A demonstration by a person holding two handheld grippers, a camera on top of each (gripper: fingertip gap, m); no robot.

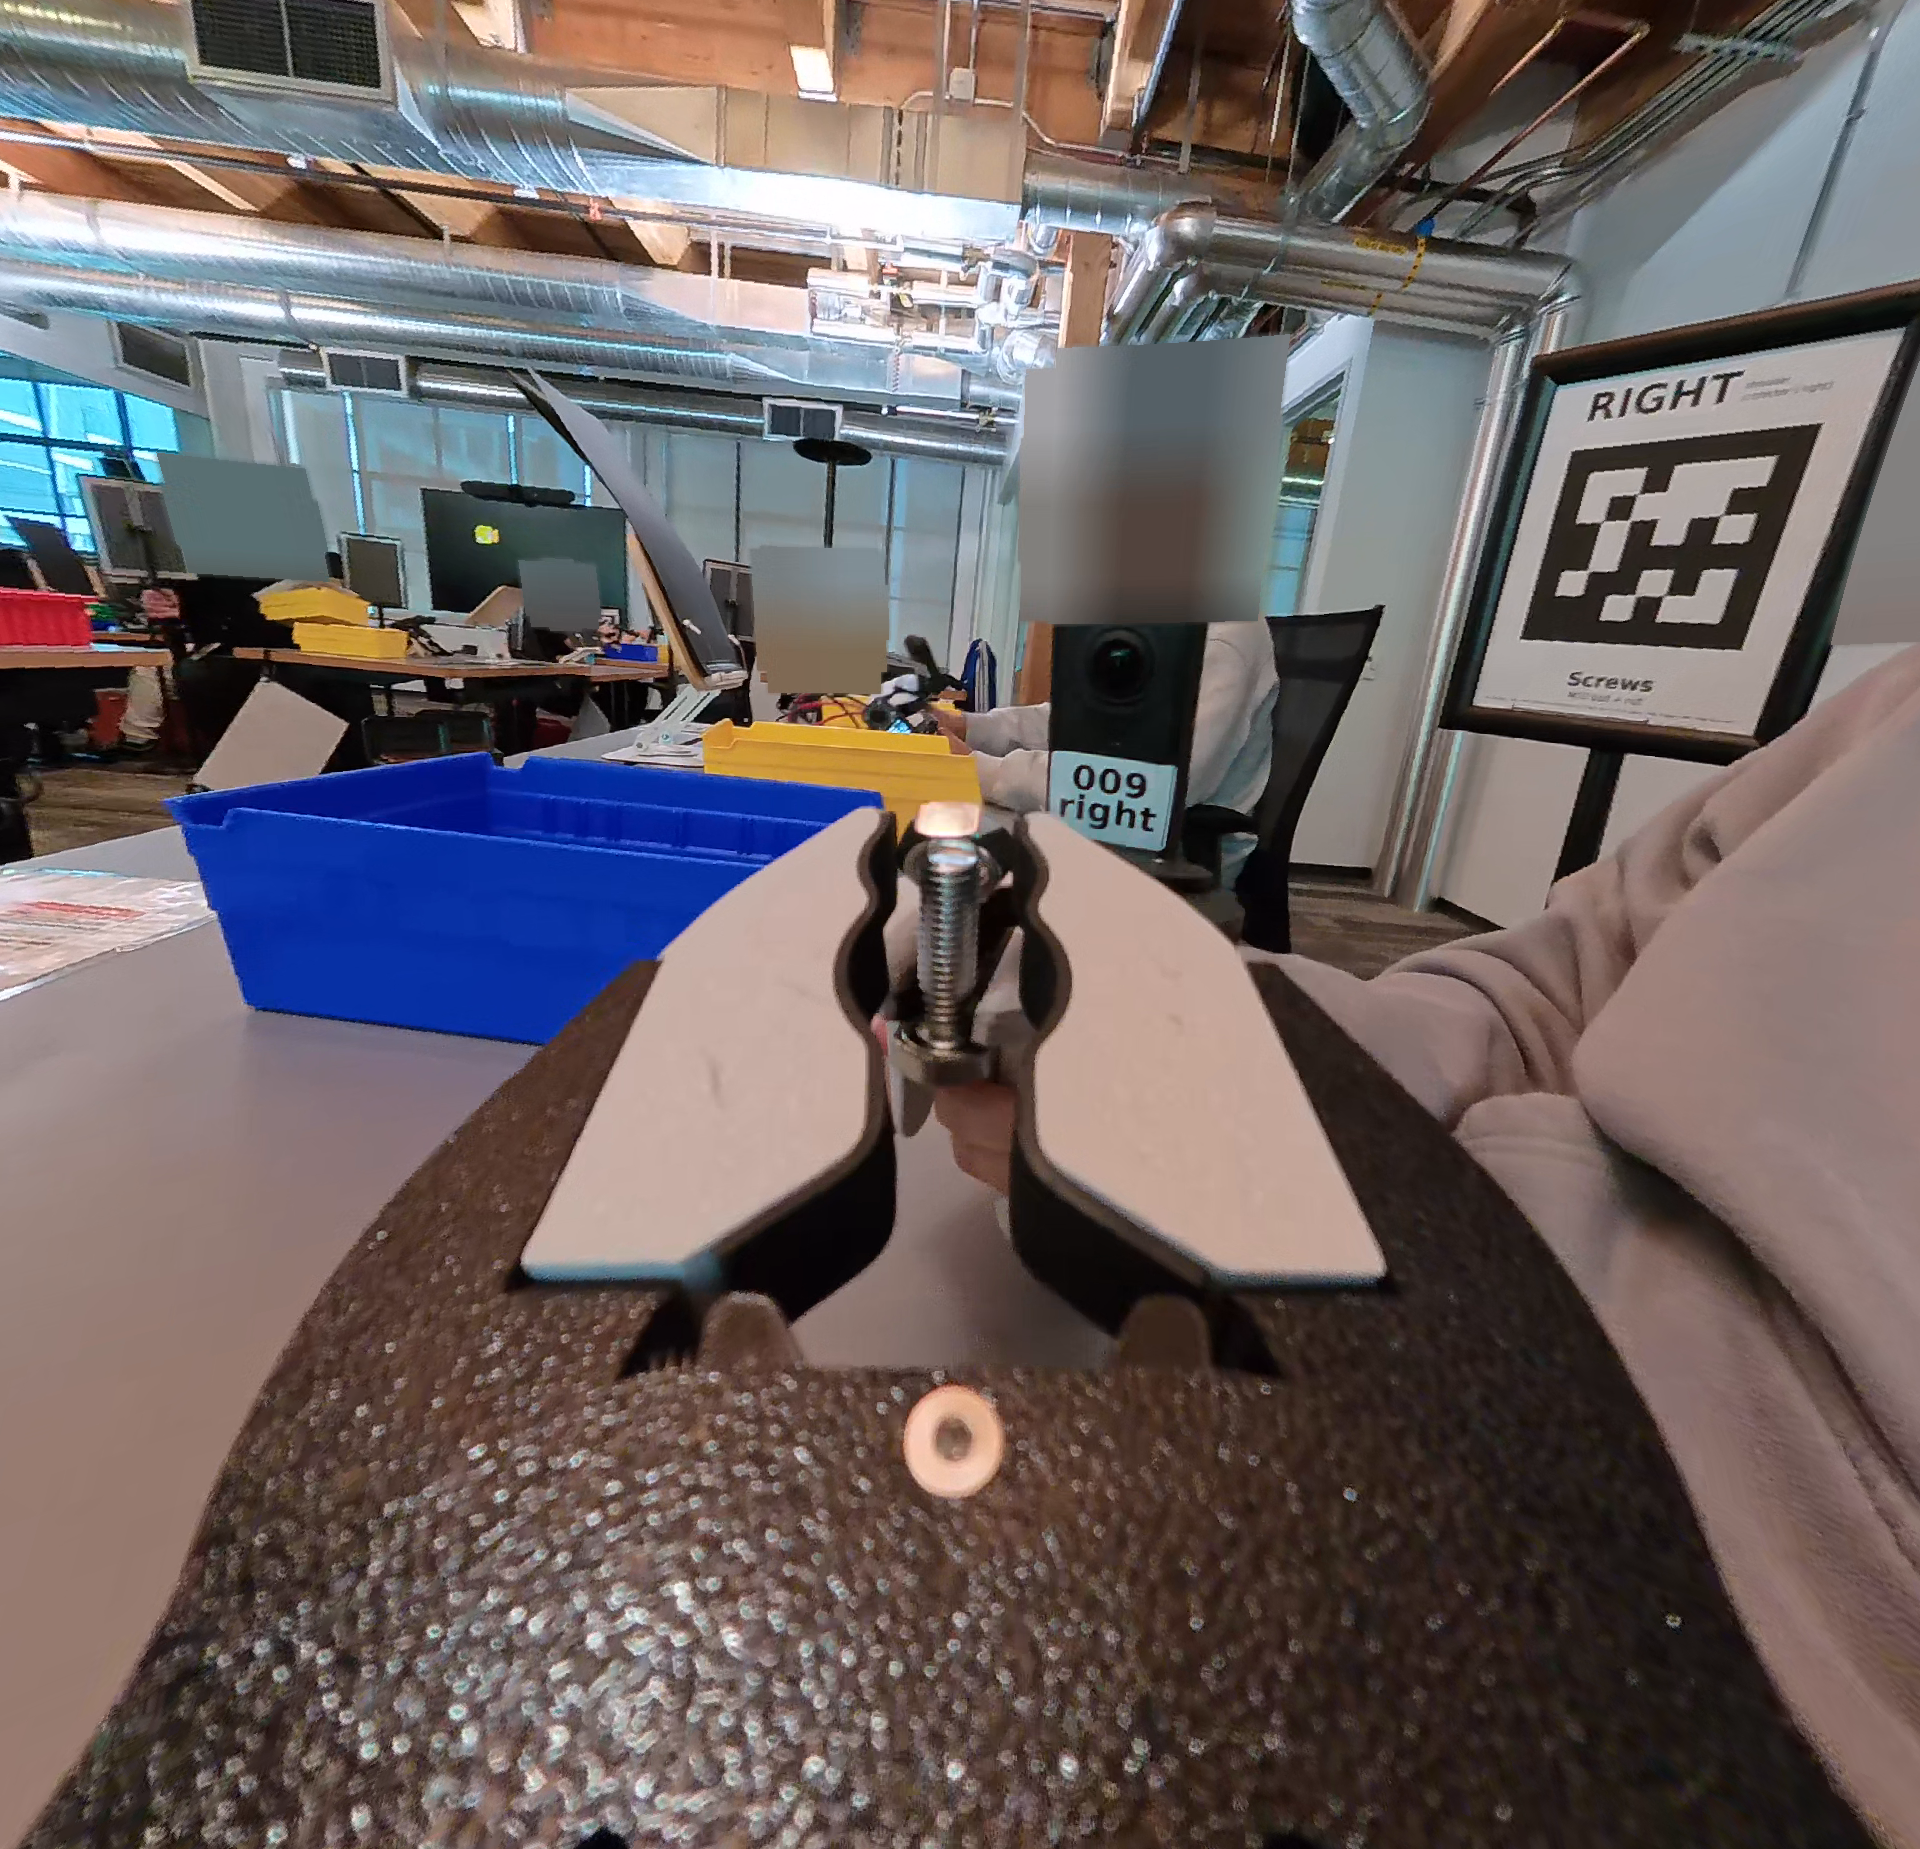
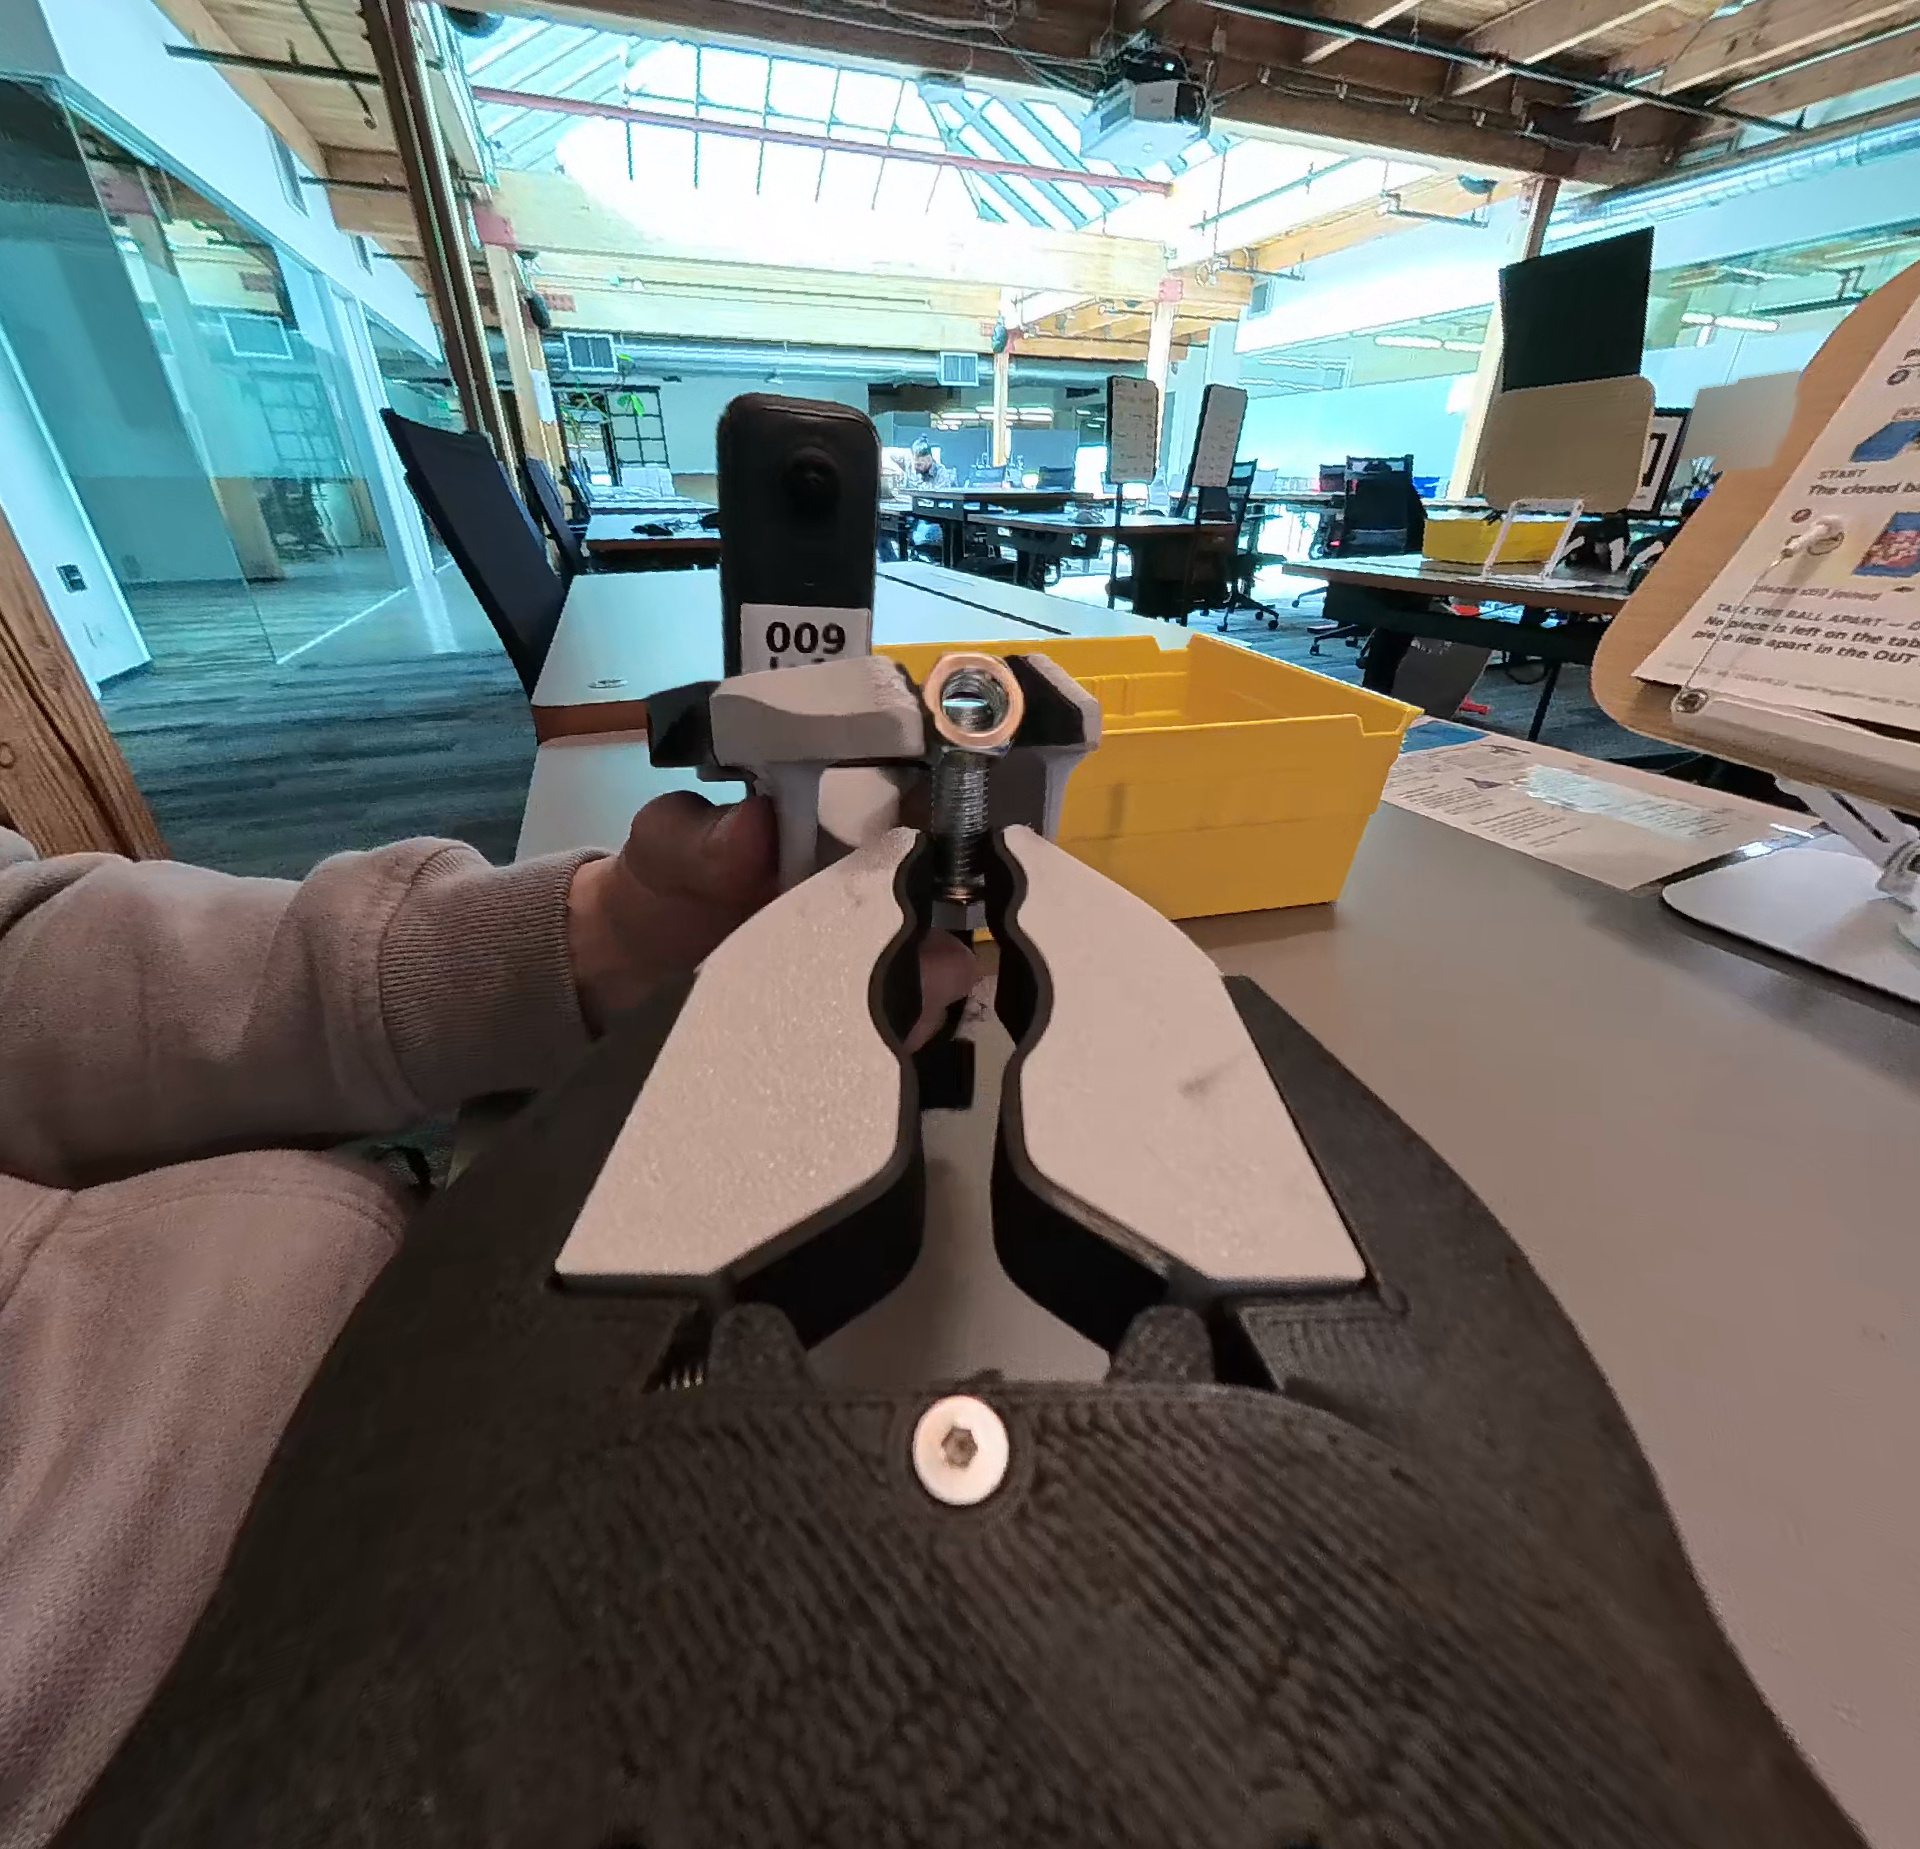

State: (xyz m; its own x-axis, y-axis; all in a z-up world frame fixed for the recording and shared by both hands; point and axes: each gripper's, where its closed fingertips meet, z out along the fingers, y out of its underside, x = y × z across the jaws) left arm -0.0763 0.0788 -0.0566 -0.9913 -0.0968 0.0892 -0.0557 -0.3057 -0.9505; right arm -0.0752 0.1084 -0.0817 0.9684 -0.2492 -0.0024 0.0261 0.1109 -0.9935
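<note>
Left wrist view. Left hand-held gripper [image 1: 940, 823] closed at its fingertips on a steel hex nut [image 1: 940, 841] threaded on the far end of a zinc-plated bolt [image 1: 940, 926]. Threaded shank running back toward the camera along the gap between the two pale fingers [image 1: 748, 1051]; hex head [image 1: 940, 1056] at the near end. Behind the fingertips: a black camera with a white label [image 1: 1122, 677] on the opposite gripper. To the left on the grey table [image 1: 156, 1124]: a blue plastic bin [image 1: 468, 864], with a yellow plastic bin [image 1: 831, 755] beyond it. At right: a beige sleeve [image 1: 1662, 1020] and a framed sign with a black-and-white marker [image 1: 1683, 532] on a stand.

Right wrist view. Right hand-held gripper [image 2: 958, 838] closed on the same bolt, fingertips pressed to either side of the thread just above the dark hex head. Nut seen end-on above, clamped between the fingers of the left hand-held gripper, itself gripped by a hand [image 2: 675, 895]. Assembly held between the two facing grippers, in front of the yellow bin. Printed sheet [image 2: 1538, 802] flat on the table beside that bin; instruction board on a white stand [image 2: 1766, 552] at far right.
</note>
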